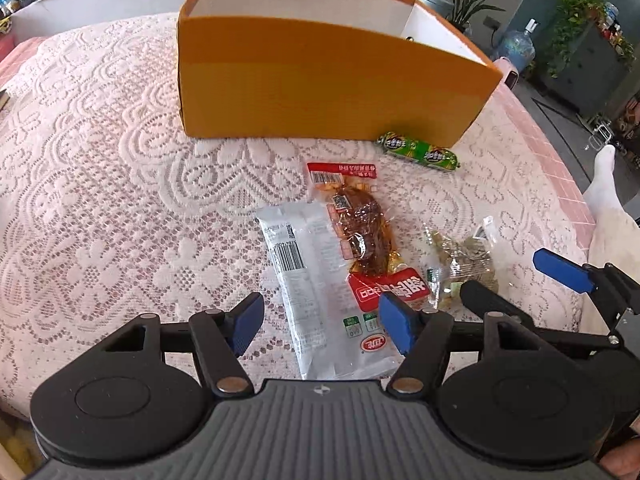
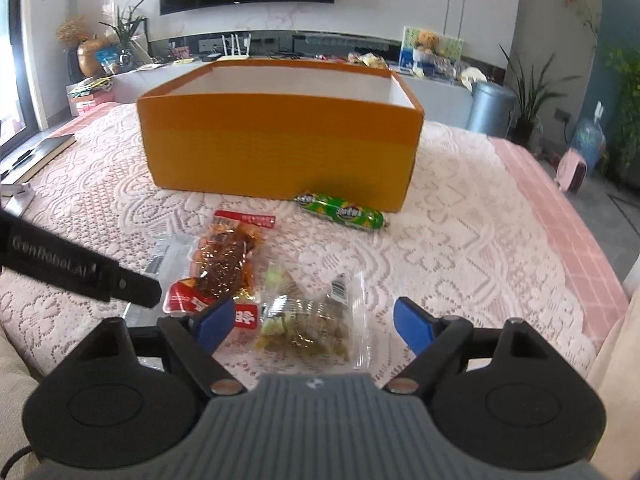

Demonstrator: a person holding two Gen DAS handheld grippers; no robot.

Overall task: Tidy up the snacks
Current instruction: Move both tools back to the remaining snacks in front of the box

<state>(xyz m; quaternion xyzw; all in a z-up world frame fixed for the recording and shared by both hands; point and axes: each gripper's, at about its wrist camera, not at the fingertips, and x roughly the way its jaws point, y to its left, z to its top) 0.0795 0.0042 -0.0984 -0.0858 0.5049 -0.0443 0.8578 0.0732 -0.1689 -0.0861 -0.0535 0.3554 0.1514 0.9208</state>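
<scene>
An orange box (image 1: 328, 80) with a white inside stands open at the back of the table, also in the right wrist view (image 2: 280, 148). A green sausage (image 1: 420, 152) (image 2: 340, 212) lies against its front wall. A white packet (image 1: 316, 280), a red-and-brown snack packet (image 1: 360, 232) (image 2: 228, 260) and a clear bag of greenish snacks (image 1: 464, 264) (image 2: 308, 320) lie side by side nearer me. My left gripper (image 1: 322, 326) is open, straddling the white packet's near end. My right gripper (image 2: 314, 326) is open around the clear bag, pads apart from it.
A white lace cloth (image 1: 120, 200) covers the pink table, whose edge (image 2: 580, 240) runs along the right. A person's white-clad leg (image 1: 608, 200) is beside that edge. A dark book (image 2: 40, 156) lies far left. A grey bin (image 2: 494, 108) and plants stand beyond.
</scene>
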